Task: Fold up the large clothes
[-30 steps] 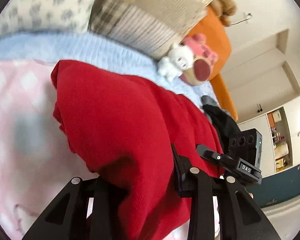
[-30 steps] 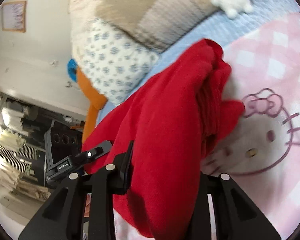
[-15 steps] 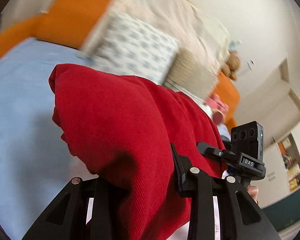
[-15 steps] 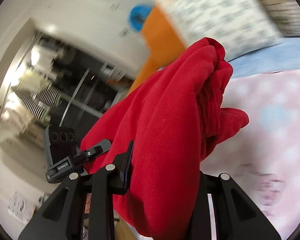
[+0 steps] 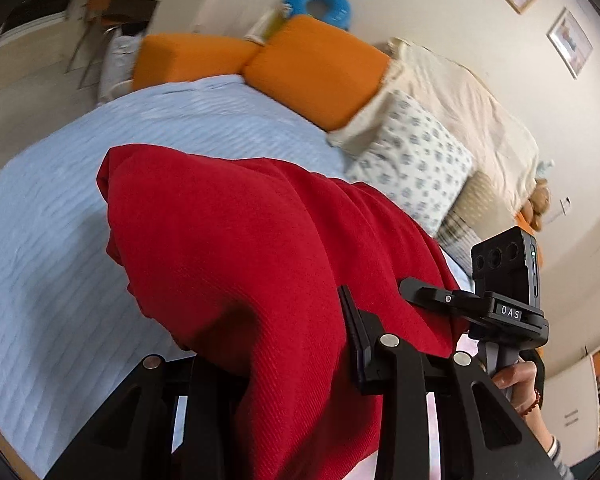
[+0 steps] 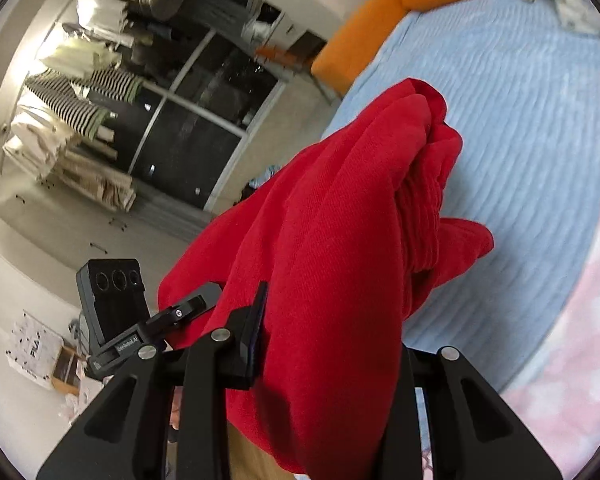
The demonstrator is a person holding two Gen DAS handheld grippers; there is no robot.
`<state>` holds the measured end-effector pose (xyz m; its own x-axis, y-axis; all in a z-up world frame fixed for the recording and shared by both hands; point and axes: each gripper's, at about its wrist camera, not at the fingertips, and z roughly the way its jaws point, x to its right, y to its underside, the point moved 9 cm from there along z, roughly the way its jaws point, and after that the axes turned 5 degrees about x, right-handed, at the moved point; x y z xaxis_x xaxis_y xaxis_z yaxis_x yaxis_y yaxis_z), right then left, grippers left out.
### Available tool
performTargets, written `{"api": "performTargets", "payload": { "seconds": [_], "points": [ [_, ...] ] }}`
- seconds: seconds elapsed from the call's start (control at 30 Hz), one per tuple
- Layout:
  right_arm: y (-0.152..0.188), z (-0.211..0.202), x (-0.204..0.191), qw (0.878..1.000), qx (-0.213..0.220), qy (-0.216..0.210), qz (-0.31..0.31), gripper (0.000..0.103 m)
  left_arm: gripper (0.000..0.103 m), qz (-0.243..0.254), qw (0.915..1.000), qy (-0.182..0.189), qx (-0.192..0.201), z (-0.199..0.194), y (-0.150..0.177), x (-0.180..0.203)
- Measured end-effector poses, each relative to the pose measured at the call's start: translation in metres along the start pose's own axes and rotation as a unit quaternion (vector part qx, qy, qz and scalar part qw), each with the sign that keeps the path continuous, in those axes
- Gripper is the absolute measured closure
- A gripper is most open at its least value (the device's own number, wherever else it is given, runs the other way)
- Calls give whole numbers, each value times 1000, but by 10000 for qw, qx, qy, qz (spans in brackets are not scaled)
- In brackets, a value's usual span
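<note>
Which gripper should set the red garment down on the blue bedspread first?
Left, probably. Both grippers clamp the red garment, but the left gripper faces open blue bedspread; the right gripper points partly toward the floor.

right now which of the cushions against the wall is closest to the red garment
The white pillow with the blue-grey print, directly beyond the red garment. The two orange cushions are plain and sit further along the blue bedspread.
</note>
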<state>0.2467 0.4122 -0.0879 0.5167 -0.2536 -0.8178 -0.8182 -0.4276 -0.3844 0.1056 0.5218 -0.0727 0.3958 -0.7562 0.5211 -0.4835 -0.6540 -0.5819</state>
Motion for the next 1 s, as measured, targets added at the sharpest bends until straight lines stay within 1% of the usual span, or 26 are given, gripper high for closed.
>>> {"api": "performTargets", "payload": {
  "seconds": [0.07, 0.13, 0.17, 0.2, 0.27, 0.33, 0.37, 0.4, 0.43, 0.47, 0.5, 0.53, 0.57, 0.63, 0.67, 0.7, 0.73, 0.77, 0.83, 0.87, 0.9, 0.93, 0.97, 1.0],
  "points": [
    [22, 19, 10, 9998, -158, 5, -81, 74, 67, -96, 9999, -17, 68, 2, 22, -19],
    [46, 34, 22, 9994, -300, 32, -141, 74, 67, -300, 9995, 36, 91, 6, 53, -41],
    [58, 39, 29, 9992, -375, 56, -151, 74, 67, -410, 9991, 61, 63, 9, 68, -50],
    [71, 44, 36, 9989, -436, 65, -170, 74, 67, -549, 9984, 79, -49, 15, 90, -65],
    [104, 51, 63, 9978, -609, 240, -136, 74, 66, -743, 9969, 134, -218, 31, 124, -81],
    [125, 53, 78, 9976, -624, 267, -125, 74, 64, -674, 9974, 159, -221, 38, 144, -85],
    [131, 51, 84, 9979, -566, 267, -159, 69, 60, -657, 9976, 196, -139, 39, 148, -84],
    [135, 49, 88, 9980, -462, 334, -256, 56, 54, -651, 9976, 226, -72, 38, 151, -84],
    [138, 46, 91, 9970, -283, 558, -464, 53, 48, -652, 9976, 210, -49, 39, 154, -87],
    [141, 44, 92, 9965, -221, 619, -519, 45, 35, -663, 9976, 170, -80, 40, 156, -90],
    [142, 43, 91, 9964, -213, 637, -524, 26, 21, -678, 9975, 138, -119, 41, 159, -92],
    [146, 39, 91, 9953, -231, 754, -559, 19, 17, -719, 9971, 110, -207, 40, 163, -96],
    [150, 36, 92, 9940, -255, 864, -619, 18, 16, -742, 9969, 118, -251, 39, 166, -99],
    [150, 12, 86, 9925, -131, 940, -776, 18, 16, -746, 9967, 18, -308, 21, 172, -105],
    [146, 2, 81, 9924, -1, 944, -784, 18, 16, -695, 9972, -163, -231, 6, 171, -108],
    [138, -19, 75, 9917, 254, 961, -818, 18, 16, -588, 9976, -340, -110, -9, 167, -109],
    [133, -28, 70, 9907, 414, 960, -868, 18, 16, -505, 9979, -402, 7, -19, 161, -107],
    [121, -43, 59, 9884, 661, 946, -983, 18, 14, -374, 9984, -393, 169, -32, 152, -101],
    [101, -55, 39, 9830, 950, 968, -1237, 19, 11, -54, 9984, -318, 454, -51, 123, -80],
    [94, -53, 28, 9811, 1015, 922, -1365, 26, 10, 54, 9982, -249, 545, -54, 112, -70],
    [83, -47, 15, 9779, 1054, 938, -1543, 40, 9, 222, 9974, -159, 672, -54, 97, -59],
    [74, -34, 6, 9756, 1042, 1019, -1642, 47, 9, 333, 9965, -204, 732, -51, 85, -53],
    [68, -27, 6, 9743, 1028, 1106, -1671, 59, 9, 367, 9967, -327, 653, -37, 73, -51],
    [61, -13, 4, 9728, 1016, 1246, -1669, 66, 9, 312, 9973, -377, 545, -22, 64, -47]
  ]
}}
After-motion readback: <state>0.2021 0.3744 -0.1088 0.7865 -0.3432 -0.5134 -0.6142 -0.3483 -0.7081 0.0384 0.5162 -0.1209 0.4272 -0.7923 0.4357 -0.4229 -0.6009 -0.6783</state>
